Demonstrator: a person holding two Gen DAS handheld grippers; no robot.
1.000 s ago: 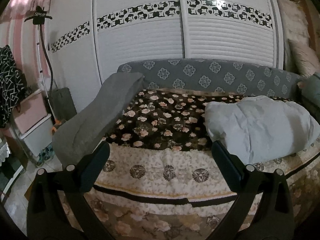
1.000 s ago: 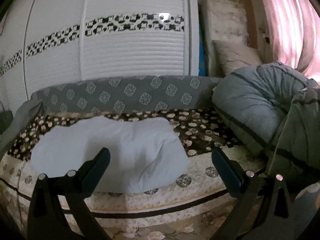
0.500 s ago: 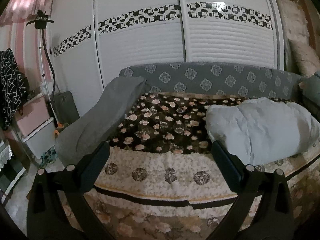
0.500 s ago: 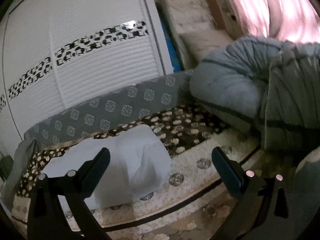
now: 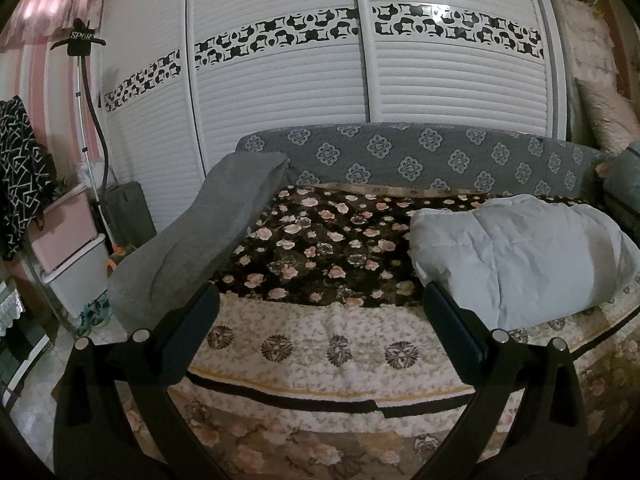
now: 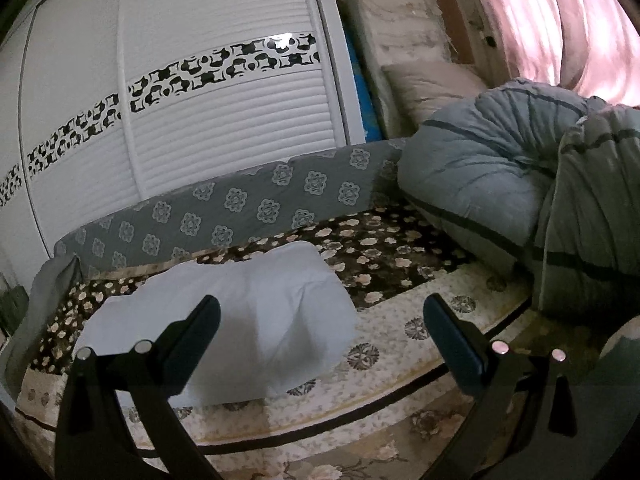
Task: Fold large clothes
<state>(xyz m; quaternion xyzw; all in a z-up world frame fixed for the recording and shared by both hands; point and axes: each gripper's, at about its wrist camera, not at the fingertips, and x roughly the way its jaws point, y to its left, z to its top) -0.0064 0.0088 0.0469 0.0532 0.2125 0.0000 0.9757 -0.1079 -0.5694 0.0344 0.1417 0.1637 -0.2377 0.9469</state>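
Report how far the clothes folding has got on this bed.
Done, apparently: a pale blue padded garment lies in a compact bundle on the floral bedspread. In hand: nothing; the left tongs and the right tongs are both open and empty, above the bed's near edge. Possibly left: a grey cloth draped unfolded over the bed's left end, and a grey-blue striped quilt heaped at the right.

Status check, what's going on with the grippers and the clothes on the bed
Left hand-held gripper open, empty. Right hand-held gripper open, empty. Pale blue garment lies bundled on the bed, untouched. Nothing blocking the approach.
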